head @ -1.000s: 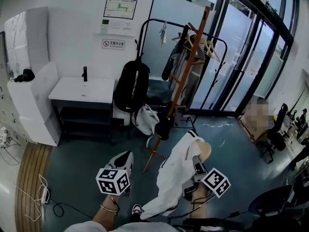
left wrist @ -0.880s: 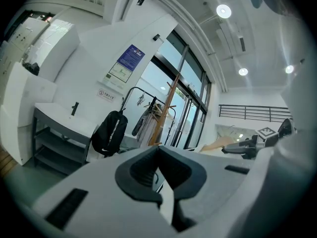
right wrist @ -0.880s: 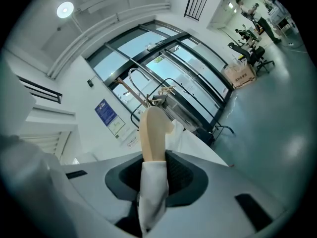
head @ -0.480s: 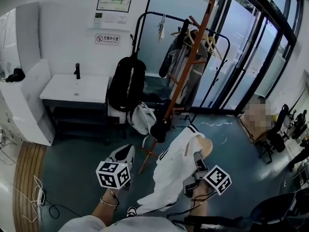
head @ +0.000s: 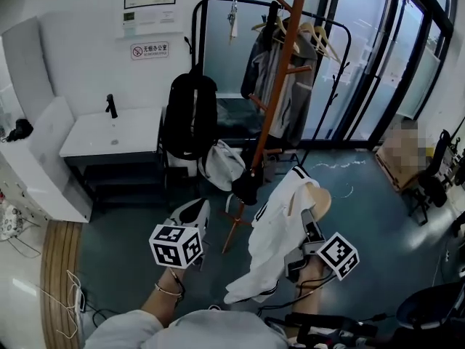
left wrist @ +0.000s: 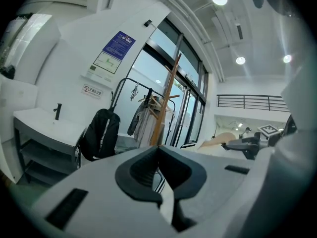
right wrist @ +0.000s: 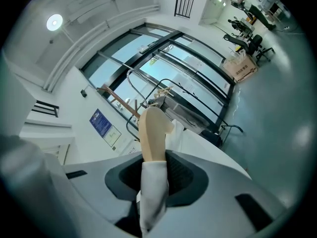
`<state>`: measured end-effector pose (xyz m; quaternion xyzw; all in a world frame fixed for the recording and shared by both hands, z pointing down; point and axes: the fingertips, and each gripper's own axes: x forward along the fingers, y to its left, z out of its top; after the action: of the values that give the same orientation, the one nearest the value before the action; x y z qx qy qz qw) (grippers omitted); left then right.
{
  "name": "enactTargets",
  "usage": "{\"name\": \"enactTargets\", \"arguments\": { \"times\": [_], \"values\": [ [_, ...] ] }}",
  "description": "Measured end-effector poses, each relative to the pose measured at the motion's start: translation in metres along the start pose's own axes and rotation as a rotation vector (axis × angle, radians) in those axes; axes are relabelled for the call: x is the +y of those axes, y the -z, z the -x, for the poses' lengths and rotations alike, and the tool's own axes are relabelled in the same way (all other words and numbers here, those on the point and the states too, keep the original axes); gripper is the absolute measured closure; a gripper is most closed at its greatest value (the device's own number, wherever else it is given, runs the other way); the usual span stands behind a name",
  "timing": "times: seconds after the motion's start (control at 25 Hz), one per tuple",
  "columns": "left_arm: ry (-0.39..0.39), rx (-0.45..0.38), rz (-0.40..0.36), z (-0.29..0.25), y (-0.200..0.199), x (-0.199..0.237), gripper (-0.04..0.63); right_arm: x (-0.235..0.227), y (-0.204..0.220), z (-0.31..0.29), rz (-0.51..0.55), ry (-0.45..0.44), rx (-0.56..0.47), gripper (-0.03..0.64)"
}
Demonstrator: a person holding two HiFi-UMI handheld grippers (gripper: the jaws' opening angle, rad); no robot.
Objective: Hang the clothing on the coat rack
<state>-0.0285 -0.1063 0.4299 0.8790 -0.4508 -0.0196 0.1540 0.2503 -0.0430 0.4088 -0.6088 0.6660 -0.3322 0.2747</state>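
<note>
A white garment [head: 275,240] hangs on a pale wooden hanger [head: 317,198]. My right gripper [head: 306,240] is shut on the hanger's shoulder and the cloth over it; the right gripper view shows the hanger [right wrist: 151,132] sticking up between the pads of the right gripper [right wrist: 153,168]. The orange wooden coat rack [head: 279,86] stands just beyond the garment, left of it, with pegs near the top. My left gripper [head: 190,218] hovers left of the rack's foot, shut with nothing in it. The left gripper [left wrist: 158,150] faces the coat rack [left wrist: 166,103].
A black metal rail [head: 240,6] behind the rack carries grey clothes [head: 287,93] and hangers. A black backpack [head: 190,115] and a white bag [head: 221,167] hang at its left. A white sink counter [head: 109,133] stands at left, glass doors [head: 378,64] at right, an office chair [head: 434,186] at far right.
My right gripper has carried the hanger and garment a little higher and closer to the coat rack. The head view has swung left. The left gripper has hardly moved.
</note>
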Motion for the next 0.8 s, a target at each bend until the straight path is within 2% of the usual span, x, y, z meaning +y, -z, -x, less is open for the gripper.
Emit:
{"name": "enactTargets", "arguments": {
  "times": [0.28, 0.8],
  "values": [
    [-0.003, 0.029, -0.002, -0.028, 0.008, 0.0, 0.586, -0.019, -0.01, -0.025, -0.017, 0.007, 0.016, 0.514],
    [-0.008, 0.056, -0.009, -0.046, 0.014, 0.003, 0.586, -0.034, -0.017, -0.037, -0.028, 0.017, 0.027, 0.511]
  ]
}}
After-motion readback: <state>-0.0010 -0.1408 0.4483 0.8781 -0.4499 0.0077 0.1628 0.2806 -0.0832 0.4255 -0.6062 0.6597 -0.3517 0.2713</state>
